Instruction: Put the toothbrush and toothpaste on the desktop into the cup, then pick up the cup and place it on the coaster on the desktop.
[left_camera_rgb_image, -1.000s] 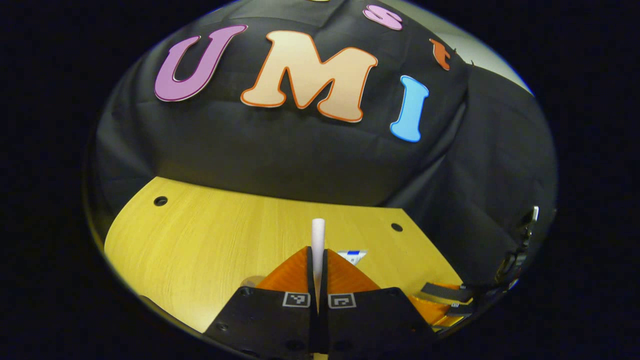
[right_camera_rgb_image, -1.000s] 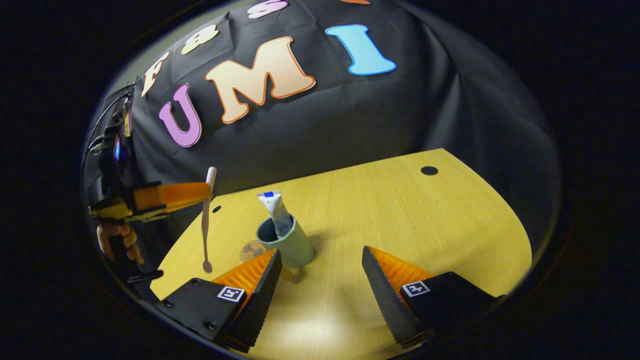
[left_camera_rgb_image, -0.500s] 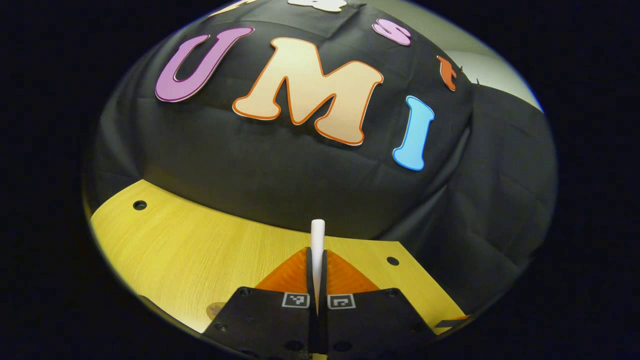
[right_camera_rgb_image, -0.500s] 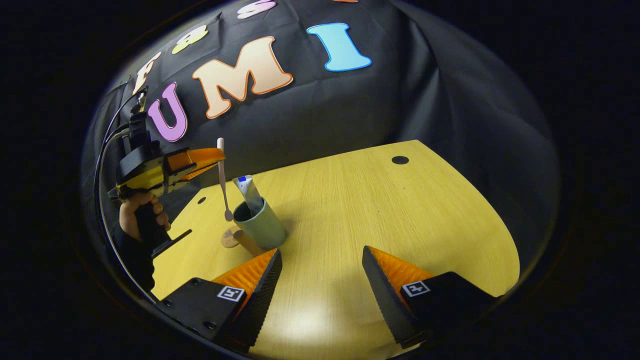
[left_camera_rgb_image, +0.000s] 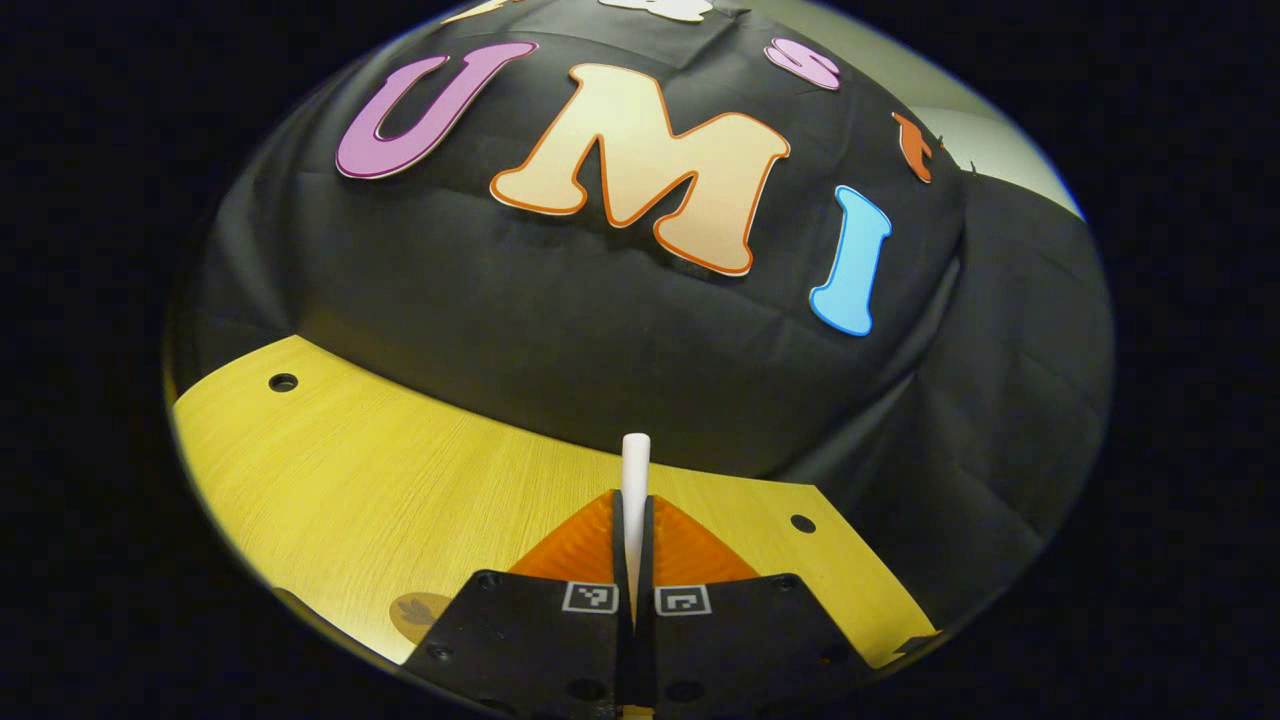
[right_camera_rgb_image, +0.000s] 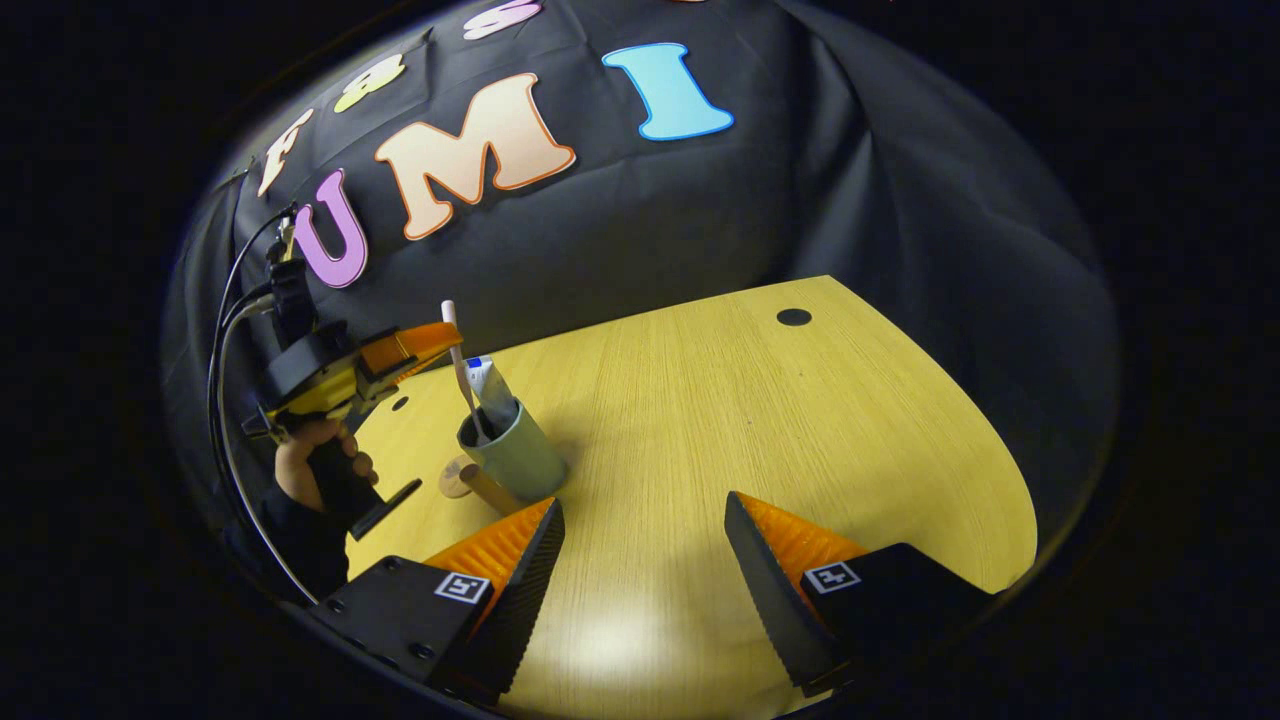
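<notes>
- Toothbrush (right_camera_rgb_image: 462, 370): clamped between the left gripper (right_camera_rgb_image: 425, 342) fingers, its lower end inside the cup (right_camera_rgb_image: 512, 453), not let go.
- Toothpaste (right_camera_rgb_image: 492, 385) stands in the cup.
- Cup sits just right of the coaster (right_camera_rgb_image: 456, 478); that placement remains.
- Right gripper (right_camera_rgb_image: 645, 560), near, fingers apart, holds nothing.

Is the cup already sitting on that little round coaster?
Apart. In the right gripper view the cup stands on the desktop beside the coaster, which lies bare at its left.
</notes>
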